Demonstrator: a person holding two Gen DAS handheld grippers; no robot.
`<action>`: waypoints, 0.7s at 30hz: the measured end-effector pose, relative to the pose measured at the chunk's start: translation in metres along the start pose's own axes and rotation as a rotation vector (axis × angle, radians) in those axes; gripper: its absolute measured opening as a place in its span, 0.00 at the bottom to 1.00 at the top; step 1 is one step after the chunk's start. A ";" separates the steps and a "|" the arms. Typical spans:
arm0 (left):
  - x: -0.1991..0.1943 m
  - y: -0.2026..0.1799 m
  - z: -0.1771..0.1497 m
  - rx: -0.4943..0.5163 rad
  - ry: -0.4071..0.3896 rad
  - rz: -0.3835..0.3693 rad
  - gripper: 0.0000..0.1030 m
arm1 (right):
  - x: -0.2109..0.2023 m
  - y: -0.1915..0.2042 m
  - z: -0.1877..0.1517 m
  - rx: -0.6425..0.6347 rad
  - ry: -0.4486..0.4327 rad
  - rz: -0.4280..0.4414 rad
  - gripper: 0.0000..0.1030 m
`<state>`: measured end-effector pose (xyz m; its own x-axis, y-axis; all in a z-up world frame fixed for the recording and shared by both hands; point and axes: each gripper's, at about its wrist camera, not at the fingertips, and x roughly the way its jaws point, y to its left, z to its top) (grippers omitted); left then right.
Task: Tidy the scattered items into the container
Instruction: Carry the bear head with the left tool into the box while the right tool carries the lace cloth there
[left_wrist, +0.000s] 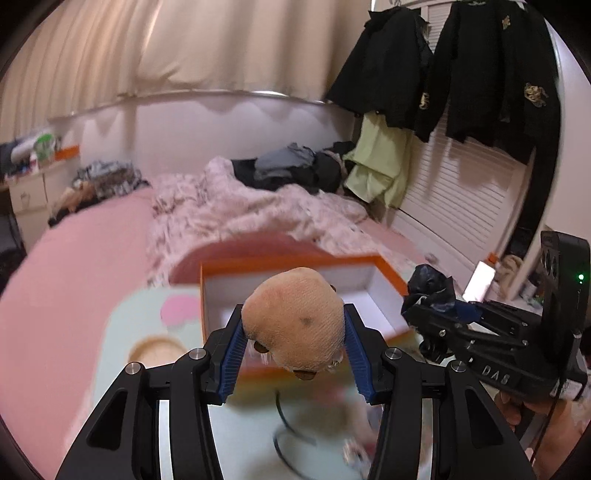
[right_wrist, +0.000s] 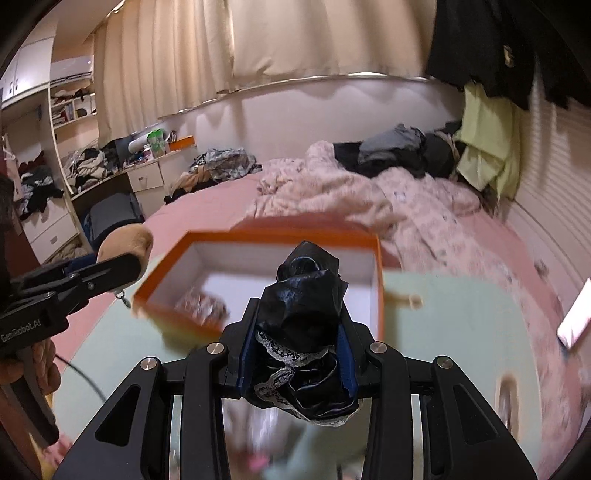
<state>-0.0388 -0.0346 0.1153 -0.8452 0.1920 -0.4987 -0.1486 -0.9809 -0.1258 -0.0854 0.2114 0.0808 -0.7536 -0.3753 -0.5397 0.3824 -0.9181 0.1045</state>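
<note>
- The left gripper (left_wrist: 293, 341) has its jaws clamped on a tan plush toy (left_wrist: 293, 319), held above the near edge of the orange box (left_wrist: 384, 273).
- The right gripper (right_wrist: 297, 349) has its jaws clamped on a crumpled black garment with lace trim (right_wrist: 303, 332).
- In the right wrist view the orange box (right_wrist: 378, 266) sits on the pink bed (right_wrist: 207, 206) at 12 o'clock from the garment; a blurred item lies in its near left corner.
- The left gripper (right_wrist: 125, 264) appears at 9 o'clock there.

Tan plush toy (left_wrist: 293, 319), black lace-trimmed garment (right_wrist: 303, 332), open orange box (right_wrist: 258, 236) on bed
</note>
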 end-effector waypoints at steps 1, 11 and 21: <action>0.007 -0.001 0.006 0.007 0.001 -0.003 0.47 | 0.007 0.001 0.008 -0.009 -0.008 -0.010 0.37; 0.061 -0.006 0.008 0.064 0.001 0.098 0.71 | 0.067 -0.012 0.022 0.039 0.106 -0.027 0.57; 0.011 0.000 0.007 0.022 -0.043 0.070 0.81 | 0.012 -0.027 0.031 0.107 -0.012 0.017 0.78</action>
<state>-0.0514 -0.0331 0.1160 -0.8750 0.1217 -0.4685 -0.0993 -0.9924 -0.0723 -0.1212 0.2273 0.0968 -0.7538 -0.3918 -0.5275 0.3365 -0.9197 0.2023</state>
